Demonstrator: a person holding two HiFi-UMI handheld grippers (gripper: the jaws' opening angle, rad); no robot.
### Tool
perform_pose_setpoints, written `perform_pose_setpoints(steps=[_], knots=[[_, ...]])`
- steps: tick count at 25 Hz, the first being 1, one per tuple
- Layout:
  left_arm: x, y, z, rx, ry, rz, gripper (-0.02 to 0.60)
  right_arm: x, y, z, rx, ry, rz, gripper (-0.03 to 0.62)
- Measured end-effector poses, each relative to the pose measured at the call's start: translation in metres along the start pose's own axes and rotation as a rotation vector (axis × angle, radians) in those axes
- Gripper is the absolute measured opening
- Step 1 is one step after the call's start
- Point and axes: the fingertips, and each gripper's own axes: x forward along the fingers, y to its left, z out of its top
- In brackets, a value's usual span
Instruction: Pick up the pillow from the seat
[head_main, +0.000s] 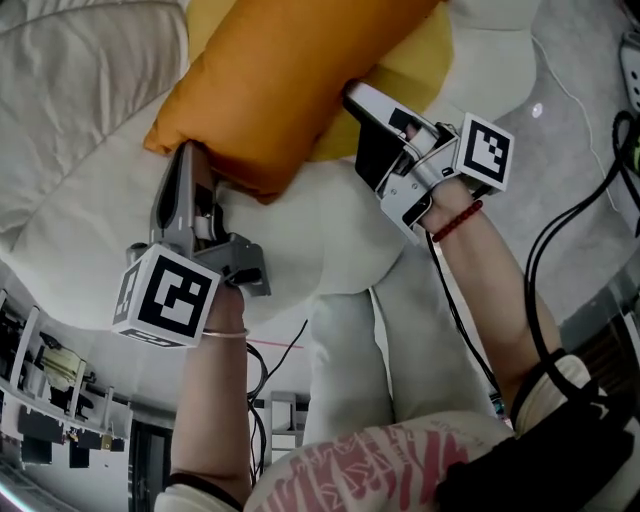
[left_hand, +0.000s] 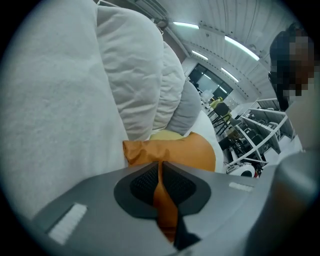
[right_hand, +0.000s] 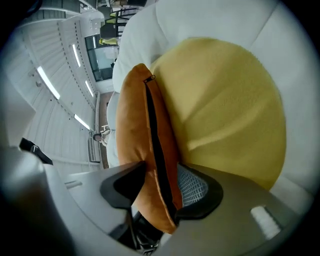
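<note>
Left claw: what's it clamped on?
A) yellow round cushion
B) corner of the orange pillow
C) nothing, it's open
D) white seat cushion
B: in the left gripper view the left claw is shut, with a fold of the orange pillow pinched between its pads at the pillow's corner.
</note>
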Motion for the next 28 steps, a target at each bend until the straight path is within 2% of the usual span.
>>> perform_pose_setpoints(steps=[1, 3, 6, 10, 11, 16, 20, 24, 28], knots=[[0.000, -0.002, 0.000, -0.008, 0.003, -0.010, 0.026, 0.001, 0.003, 0.000, 0.013, -0.001, 0.016, 0.185], [0.002, -0.003, 0.001, -0.024, 0.003, -0.033, 0.025, 0.001, 0.009, 0.000, 0.039, -0.011, 0.061, 0.121], [0.001, -0.003, 0.002, -0.043, -0.011, -0.053, 0.017, 0.001, 0.011, 0.001, 0.049, -0.023, 0.074, 0.104], [-0.002, -0.003, 0.002, 0.022, -0.040, -0.046, 0.012, 0.000, 0.009, 0.000, -0.008, 0.014, 0.031, 0.046], [-0.003, -0.002, 0.000, 0.036, -0.038, -0.049, 0.013, 0.001, 0.010, -0.001, -0.038, 0.029, 0.023, 0.006], [-0.010, 0.002, -0.016, 0.074, 0.046, -0.105, 0.012, 0.003, 0.028, -0.001, -0.111, 0.024, 0.028, 0.006], [-0.021, -0.005, -0.028, 0.151, 0.121, -0.092, 0.012, 0.004, 0.037, -0.004, -0.116, 0.014, 0.007, 0.008], [-0.058, -0.022, -0.052, 0.145, 0.178, -0.090, 0.011, -0.024, 0.053, -0.028, -0.153, 0.035, -0.033, 0.008], [-0.102, -0.037, -0.063, 0.093, 0.215, -0.094, 0.011, -0.053, 0.076, -0.059, -0.167, 0.068, -0.086, 0.006]])
